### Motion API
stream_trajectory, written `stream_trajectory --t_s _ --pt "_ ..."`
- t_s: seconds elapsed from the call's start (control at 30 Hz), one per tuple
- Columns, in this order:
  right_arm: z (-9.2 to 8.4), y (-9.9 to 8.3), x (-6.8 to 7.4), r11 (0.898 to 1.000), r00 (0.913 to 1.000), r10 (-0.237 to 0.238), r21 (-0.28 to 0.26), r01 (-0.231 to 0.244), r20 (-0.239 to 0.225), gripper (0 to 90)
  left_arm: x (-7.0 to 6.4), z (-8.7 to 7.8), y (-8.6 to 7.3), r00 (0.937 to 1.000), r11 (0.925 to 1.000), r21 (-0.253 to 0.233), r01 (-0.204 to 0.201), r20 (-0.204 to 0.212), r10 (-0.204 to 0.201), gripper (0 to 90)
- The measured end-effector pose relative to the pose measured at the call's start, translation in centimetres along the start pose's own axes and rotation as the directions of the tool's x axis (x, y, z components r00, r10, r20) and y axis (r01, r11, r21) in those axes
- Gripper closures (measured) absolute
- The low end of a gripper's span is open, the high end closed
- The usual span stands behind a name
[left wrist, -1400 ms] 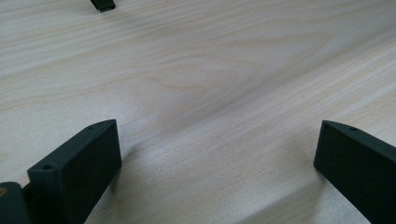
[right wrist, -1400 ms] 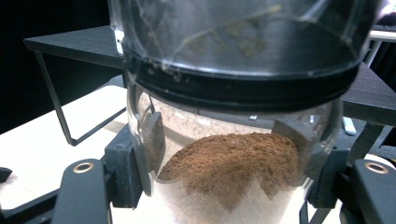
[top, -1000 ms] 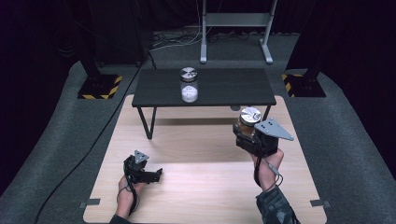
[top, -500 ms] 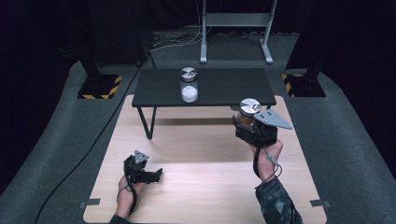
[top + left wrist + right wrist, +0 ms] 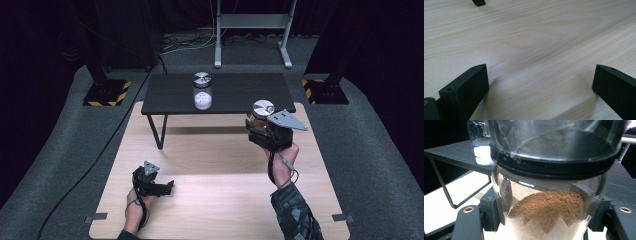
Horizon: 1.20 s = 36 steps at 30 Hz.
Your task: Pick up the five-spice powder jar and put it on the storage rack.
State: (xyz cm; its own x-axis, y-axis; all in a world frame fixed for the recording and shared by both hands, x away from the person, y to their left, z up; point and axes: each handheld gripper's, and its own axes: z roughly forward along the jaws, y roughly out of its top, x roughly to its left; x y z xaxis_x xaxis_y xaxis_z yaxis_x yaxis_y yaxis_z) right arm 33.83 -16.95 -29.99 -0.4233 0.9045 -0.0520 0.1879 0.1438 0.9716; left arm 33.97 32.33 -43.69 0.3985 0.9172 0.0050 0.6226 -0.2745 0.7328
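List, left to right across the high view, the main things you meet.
Left tool → jar with white powder on the black table → right tool clamping a jar with brown powder.

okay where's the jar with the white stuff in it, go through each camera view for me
High view: jar of white powder stands centre-top, on the black table.
Left gripper view: not in it.
Right gripper view: top left, behind the held jar of brown powder.
Shared landmark: the black table.
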Motion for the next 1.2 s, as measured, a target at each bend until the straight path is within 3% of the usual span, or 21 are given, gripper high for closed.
stream_trajectory --t_s 0.33,1.2 --pt "1.2 1.3 0.1 1.000 0.9999 -0.012 0.000 0.012 0.001 29.2 0.0 0.0 0.0 1.0000 1.0000 0.000 -0.001 0.000 0.001 0.4" --pt "5.4 2.8 -0.7 0.999 0.9994 0.030 0.011 -0.030 0.017 29.3 0.0 0.0 0.0 1.0000 1.0000 0.000 -0.001 0.001 0.001 0.5"
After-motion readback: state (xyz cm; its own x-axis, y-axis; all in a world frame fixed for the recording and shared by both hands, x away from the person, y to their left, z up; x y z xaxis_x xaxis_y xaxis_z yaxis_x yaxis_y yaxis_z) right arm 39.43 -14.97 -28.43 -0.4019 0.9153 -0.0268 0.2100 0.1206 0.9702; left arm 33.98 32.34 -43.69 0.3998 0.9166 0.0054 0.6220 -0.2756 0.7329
